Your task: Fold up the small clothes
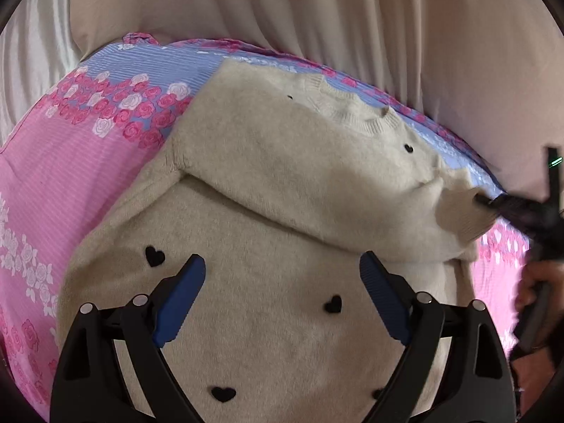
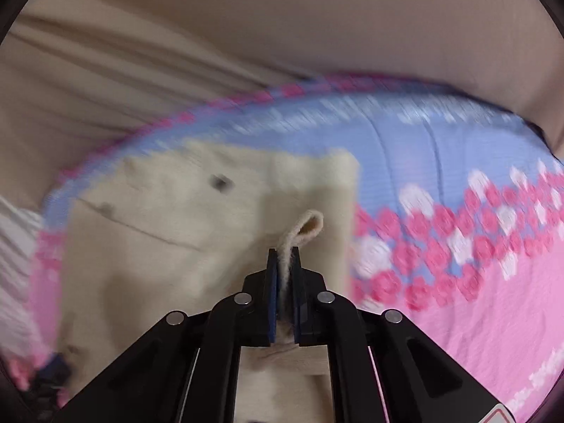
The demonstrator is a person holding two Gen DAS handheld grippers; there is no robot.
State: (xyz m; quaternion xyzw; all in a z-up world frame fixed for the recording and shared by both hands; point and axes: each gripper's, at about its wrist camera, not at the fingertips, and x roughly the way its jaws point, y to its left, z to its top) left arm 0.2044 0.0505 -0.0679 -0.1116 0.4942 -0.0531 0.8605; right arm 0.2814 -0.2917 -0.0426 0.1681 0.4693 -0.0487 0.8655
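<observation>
A cream fuzzy sweater with small black hearts lies on a pink and blue floral bedsheet. One sleeve is folded across the chest. My left gripper is open just above the sweater's lower body, holding nothing. My right gripper is shut on the ribbed sleeve cuff of the sweater; it shows at the right edge of the left wrist view, gripping the cuff. The right wrist view is blurred by motion.
Beige curtains hang behind the bed's far edge. The sheet spreads out to the right of the sweater. A person's hand holds the right gripper.
</observation>
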